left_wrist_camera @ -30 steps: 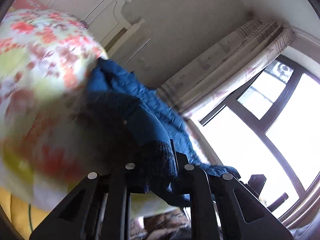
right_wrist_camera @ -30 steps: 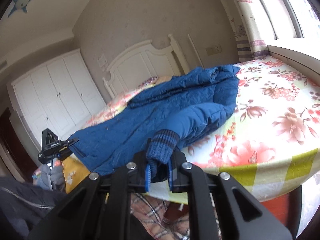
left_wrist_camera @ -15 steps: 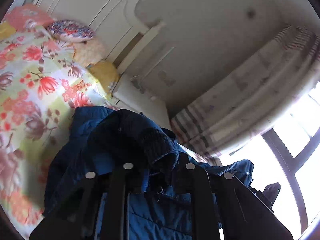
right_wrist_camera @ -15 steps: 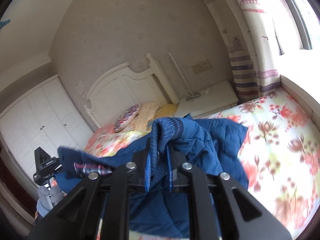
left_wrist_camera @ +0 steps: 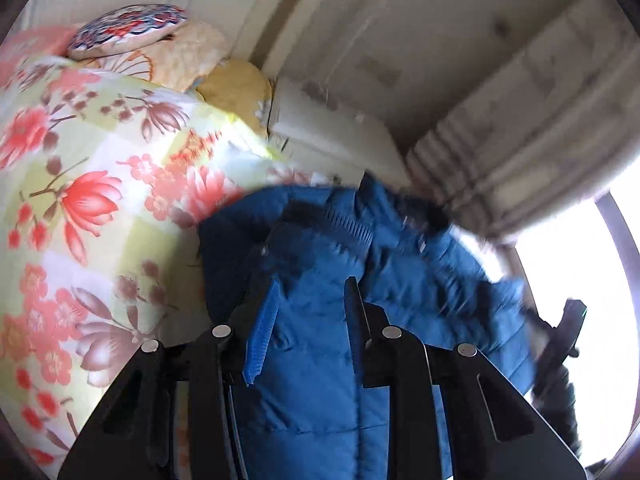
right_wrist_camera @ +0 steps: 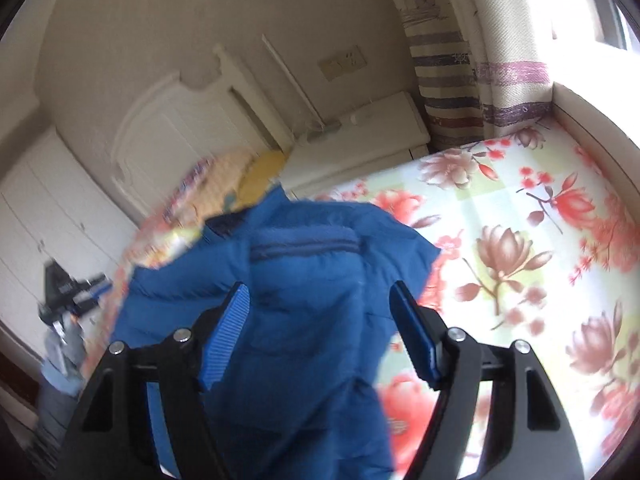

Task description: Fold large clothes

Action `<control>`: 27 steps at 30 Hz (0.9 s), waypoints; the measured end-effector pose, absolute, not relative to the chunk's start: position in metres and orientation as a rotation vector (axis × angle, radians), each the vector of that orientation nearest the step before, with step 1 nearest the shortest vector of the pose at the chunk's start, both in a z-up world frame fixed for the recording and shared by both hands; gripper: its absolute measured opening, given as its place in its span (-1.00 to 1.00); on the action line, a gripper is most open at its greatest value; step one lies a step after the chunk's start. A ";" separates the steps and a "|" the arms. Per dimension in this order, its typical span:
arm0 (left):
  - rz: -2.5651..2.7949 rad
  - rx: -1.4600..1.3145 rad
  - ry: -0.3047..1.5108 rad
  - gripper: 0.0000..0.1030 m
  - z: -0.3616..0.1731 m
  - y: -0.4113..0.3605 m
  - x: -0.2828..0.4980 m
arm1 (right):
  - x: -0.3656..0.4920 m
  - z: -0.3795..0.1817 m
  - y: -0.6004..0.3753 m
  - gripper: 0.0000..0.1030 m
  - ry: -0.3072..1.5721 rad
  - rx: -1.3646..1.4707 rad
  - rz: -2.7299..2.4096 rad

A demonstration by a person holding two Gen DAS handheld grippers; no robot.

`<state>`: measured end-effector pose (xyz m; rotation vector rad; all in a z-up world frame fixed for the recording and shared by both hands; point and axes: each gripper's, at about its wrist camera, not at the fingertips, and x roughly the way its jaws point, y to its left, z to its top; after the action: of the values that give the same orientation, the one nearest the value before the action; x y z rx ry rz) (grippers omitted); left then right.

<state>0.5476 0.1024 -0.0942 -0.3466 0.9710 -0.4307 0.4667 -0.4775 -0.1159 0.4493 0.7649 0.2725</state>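
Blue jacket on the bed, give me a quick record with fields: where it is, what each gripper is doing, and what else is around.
garment: blue jacket, puffy, knit cuff showing
location: lying on the floral bedspread
left gripper: open, jacket fabric between its fingers, not clamped
right gripper: open, fingers wide either side of the jacket
fold state: bunched, not a neat fold yet
nearby: pillows by the white headboard, striped curtain
image quality: motion blur in both views

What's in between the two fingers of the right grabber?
Blue jacket fabric fills the gap of the open right gripper, seen in the right wrist view.
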 end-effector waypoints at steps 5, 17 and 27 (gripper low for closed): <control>-0.463 -0.155 0.994 -0.58 -0.109 0.075 0.556 | 0.475 -0.127 -0.466 0.41 0.788 0.390 0.351; -0.486 -0.107 1.014 0.18 -0.111 0.061 0.581 | 0.489 -0.121 -0.439 0.30 0.807 0.188 0.405; -0.513 -0.013 0.940 0.71 -0.116 0.038 0.573 | 0.492 -0.135 -0.446 0.32 0.815 0.248 0.405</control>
<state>0.5732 0.0379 -0.1162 -0.0132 0.9396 -0.5133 0.4920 -0.4459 -0.1348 0.2479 0.8152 0.4055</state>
